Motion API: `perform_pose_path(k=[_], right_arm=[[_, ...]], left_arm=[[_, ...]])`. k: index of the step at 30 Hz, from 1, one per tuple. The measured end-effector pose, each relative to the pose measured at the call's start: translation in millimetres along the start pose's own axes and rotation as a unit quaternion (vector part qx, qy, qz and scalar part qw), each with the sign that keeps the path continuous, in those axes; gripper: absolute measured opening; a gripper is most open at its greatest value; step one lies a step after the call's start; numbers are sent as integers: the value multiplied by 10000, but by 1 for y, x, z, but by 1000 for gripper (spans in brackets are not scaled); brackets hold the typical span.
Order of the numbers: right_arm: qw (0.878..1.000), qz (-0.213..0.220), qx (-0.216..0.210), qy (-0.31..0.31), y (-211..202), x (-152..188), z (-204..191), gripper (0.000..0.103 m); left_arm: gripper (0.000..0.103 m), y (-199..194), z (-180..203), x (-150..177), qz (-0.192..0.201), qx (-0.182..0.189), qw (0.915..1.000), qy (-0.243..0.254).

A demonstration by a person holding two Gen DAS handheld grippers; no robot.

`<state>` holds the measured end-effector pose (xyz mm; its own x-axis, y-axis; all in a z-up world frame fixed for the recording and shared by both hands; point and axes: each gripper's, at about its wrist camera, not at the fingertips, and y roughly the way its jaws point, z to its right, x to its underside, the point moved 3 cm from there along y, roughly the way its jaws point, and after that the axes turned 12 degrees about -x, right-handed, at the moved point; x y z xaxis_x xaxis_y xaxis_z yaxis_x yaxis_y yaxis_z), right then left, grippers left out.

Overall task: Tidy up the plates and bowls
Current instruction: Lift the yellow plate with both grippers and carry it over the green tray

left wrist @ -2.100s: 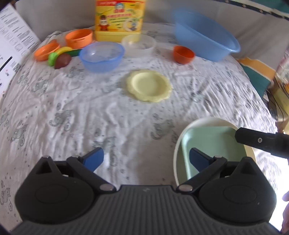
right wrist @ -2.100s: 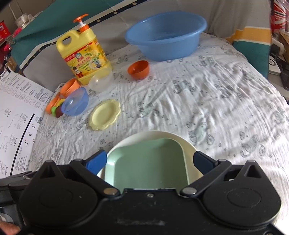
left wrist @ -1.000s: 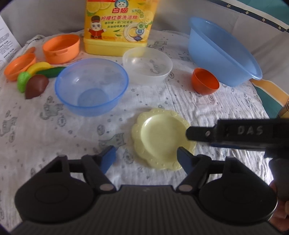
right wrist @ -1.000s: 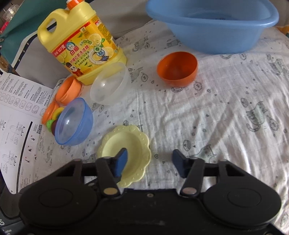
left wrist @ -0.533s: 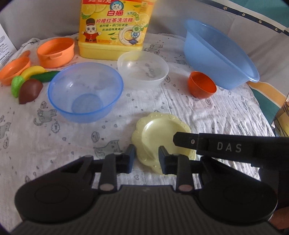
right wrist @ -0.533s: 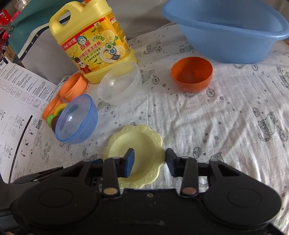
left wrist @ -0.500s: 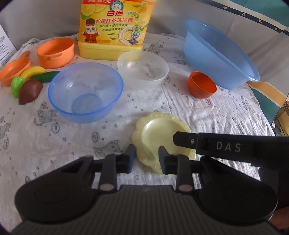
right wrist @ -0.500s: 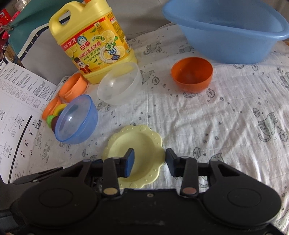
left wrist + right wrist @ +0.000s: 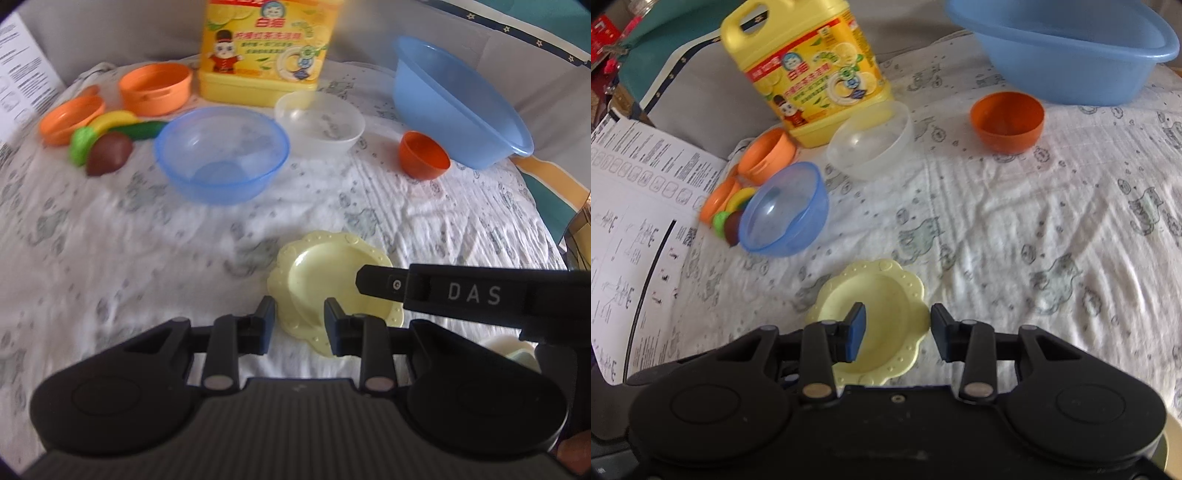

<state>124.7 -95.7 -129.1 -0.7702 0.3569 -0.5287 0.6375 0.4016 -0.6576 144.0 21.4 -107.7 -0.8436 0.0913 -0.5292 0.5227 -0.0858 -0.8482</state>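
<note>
A pale yellow scalloped plate (image 9: pixel 325 273) sits low in the middle of the left wrist view. My left gripper (image 9: pixel 299 321) is shut on its near left rim, one finger outside the rim and one inside. In the right wrist view the same plate (image 9: pixel 882 295) lies between the fingers of my right gripper (image 9: pixel 897 328), which is shut on its right rim. The right gripper's black body reaches across the plate from the right in the left wrist view. Farther back stand a blue bowl (image 9: pixel 221 155), a clear bowl (image 9: pixel 319 122) and a small orange bowl (image 9: pixel 424 155).
A big blue basin (image 9: pixel 458 107) and a yellow detergent jug (image 9: pixel 262 51) stand at the back of the cloth-covered table (image 9: pixel 110 240). Orange toy dishes (image 9: pixel 155 86) and toy fruit (image 9: pixel 109 153) lie at the back left. A cream and green dish (image 9: pixel 513 349) peeks out at the lower right.
Both grippers closed on the yellow plate, then drew back toward the near side with it; the bowls and the jug now sit farther away in both views.
</note>
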Motion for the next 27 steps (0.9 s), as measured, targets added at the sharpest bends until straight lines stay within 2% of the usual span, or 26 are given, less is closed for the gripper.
perform_pose_path(k=[6,13,27], right_arm=[[9998,-17,-140,-116,-15,15,-19,39],[9996,43,-144,-250,-37,31,-37,39],[9990,398,-209,-42,-98,52,-23,39]], left_arm=[[28,-20,-13,21,-94,-5,9998,-156],[28,-51,-15,33,58,-41,9998,-184],[28,-97,16,40,327,44,9994,77]])
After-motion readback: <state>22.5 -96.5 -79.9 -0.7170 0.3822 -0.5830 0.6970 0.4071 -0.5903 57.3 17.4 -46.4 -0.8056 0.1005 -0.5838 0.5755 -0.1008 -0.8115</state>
